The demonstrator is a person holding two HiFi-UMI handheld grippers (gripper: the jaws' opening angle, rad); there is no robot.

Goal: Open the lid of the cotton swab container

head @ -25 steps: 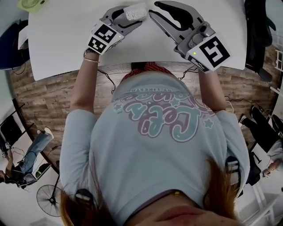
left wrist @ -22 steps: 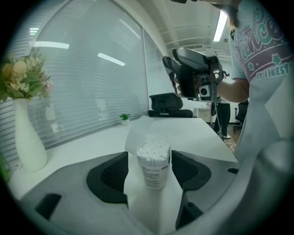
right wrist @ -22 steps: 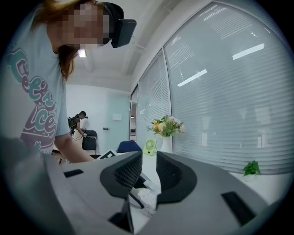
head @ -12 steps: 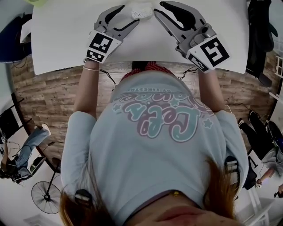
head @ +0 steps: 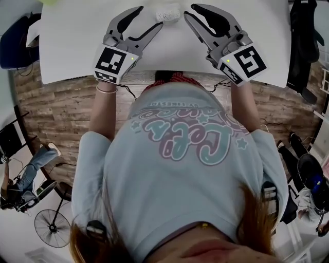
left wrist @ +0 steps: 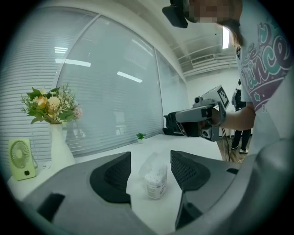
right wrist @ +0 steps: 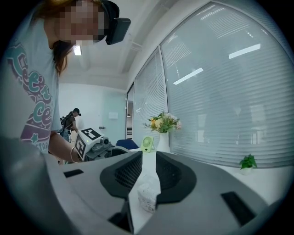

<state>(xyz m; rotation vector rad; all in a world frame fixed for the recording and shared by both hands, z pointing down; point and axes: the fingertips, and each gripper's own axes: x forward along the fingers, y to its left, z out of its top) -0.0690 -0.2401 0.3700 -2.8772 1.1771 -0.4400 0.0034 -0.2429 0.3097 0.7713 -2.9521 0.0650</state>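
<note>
The cotton swab container [head: 167,14] is a small clear tub full of white swabs, standing on the white table [head: 77,46] between my two grippers. In the left gripper view the container [left wrist: 156,181] has its translucent lid tipped up behind it. My left gripper [head: 150,16] is wide open and just short of the container, with nothing between its pads [left wrist: 112,176]. My right gripper [head: 189,11] stands to the container's right, its jaws a narrow gap apart and holding nothing. Through that gap the right gripper view shows the container [right wrist: 148,197] ahead on the table.
A white vase of flowers [left wrist: 55,137] and a small green fan [left wrist: 20,158] stand at the table's far left. A tiny potted plant [right wrist: 248,163] sits by the blinds. The table's near edge [head: 154,74] runs along my body. People stand in the background.
My left gripper, which had the container between its open jaws, has drawn back toward me and lifted. The container now stands beyond its tips. The right gripper has hardly moved.
</note>
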